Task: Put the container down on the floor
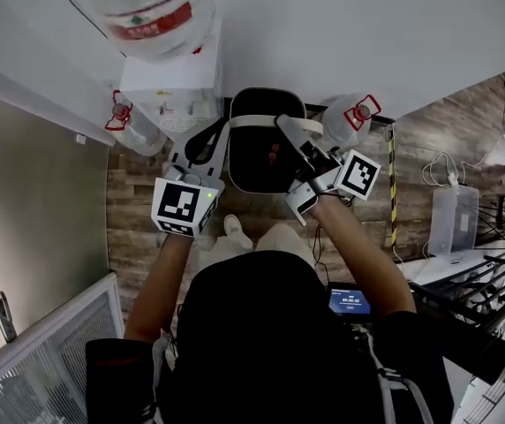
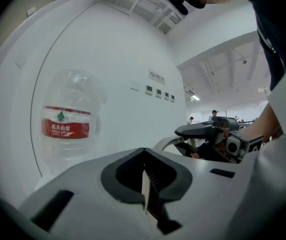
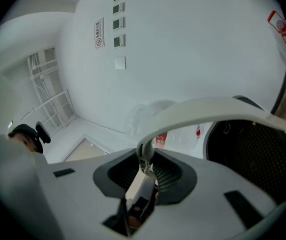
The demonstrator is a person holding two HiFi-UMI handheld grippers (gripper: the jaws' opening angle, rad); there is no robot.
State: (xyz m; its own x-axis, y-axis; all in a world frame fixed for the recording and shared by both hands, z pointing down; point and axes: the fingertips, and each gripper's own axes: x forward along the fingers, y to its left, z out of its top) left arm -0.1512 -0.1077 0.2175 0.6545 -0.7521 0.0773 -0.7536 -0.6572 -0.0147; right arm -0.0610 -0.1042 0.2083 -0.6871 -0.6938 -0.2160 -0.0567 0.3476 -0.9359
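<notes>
While both grippers carry it, the black oval mesh container hangs off the brown wood-plank floor, just in front of the white water dispenser. Its white band handle spans the opening. The left gripper has its jaws closed on the band's left end; the right gripper has its jaws clamped on the band near its right end.

Water bottle partly beyond top edge
</notes>
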